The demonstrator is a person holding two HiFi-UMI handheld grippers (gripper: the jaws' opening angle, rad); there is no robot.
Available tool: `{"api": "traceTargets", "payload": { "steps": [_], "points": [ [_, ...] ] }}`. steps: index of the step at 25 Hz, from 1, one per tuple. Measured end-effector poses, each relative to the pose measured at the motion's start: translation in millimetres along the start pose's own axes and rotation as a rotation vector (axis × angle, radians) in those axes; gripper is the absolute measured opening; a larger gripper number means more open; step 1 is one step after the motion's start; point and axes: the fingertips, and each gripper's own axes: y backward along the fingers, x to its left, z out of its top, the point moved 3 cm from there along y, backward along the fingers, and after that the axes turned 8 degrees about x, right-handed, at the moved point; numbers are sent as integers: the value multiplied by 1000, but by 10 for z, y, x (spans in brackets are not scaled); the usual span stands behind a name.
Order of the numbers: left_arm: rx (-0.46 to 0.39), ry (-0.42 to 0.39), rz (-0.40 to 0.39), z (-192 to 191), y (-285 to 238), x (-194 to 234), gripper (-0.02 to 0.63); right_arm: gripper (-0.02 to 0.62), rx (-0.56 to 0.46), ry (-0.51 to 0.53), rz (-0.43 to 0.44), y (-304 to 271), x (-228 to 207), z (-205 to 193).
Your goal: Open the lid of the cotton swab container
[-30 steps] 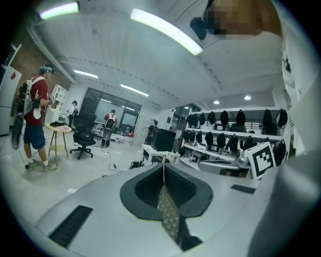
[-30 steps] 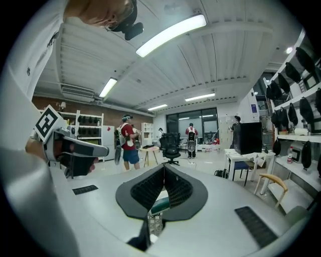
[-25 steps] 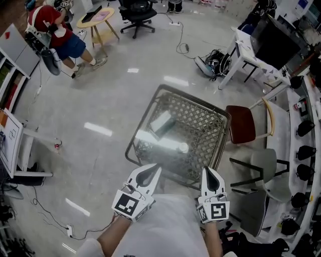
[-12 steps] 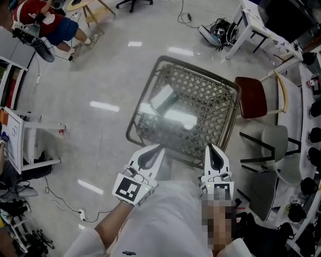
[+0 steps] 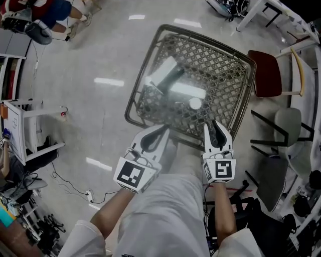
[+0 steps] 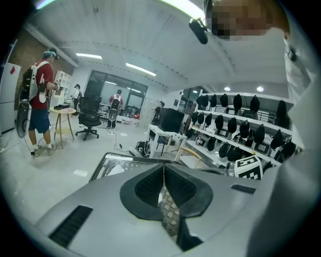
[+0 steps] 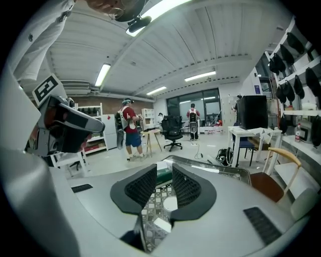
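Note:
The cotton swab container (image 5: 195,104) is a small round white tub on the glass-topped wicker table (image 5: 235,60). It stands to the right of a white box (image 5: 161,72) and a dark box (image 5: 170,78). Both grippers hover at the table's near edge, short of the tub. My left gripper (image 5: 164,128) is shut and empty, its jaws meeting in the left gripper view (image 6: 163,166). My right gripper (image 5: 216,123) is opening with nothing between its jaws. Through that gap (image 7: 164,168) I see the tub's white lid (image 7: 171,203) farther ahead.
A chair with a brown seat (image 5: 269,73) and a grey chair (image 5: 288,125) stand right of the table. A white side table (image 5: 25,130) is at the left, with cables on the floor (image 5: 75,185). A person (image 5: 30,12) stands at the far left.
The head view has dropped toward the table, which now sits closer and higher in the frame. The right gripper's jaws have parted a little. The left gripper stays shut.

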Motion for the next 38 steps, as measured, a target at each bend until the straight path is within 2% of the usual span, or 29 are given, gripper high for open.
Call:
{"api": "traceTargets", "payload": {
  "steps": [7,15,23,38],
  "points": [
    [42,-34,-19,-289,-295,57,8,187,79,-5,13,-456,-47,-529],
    [79,5,-30,-575,-624,190,8,235,155,33,10,-924,-136,-1022],
    [90,5,-32,-741,-843,279,8,259,211,13,-12,-1252,-162,-1476],
    [145,33,-21,-1016,-1064,362,8,259,249,7,-4,-1687,-239,-1772]
  ]
}}
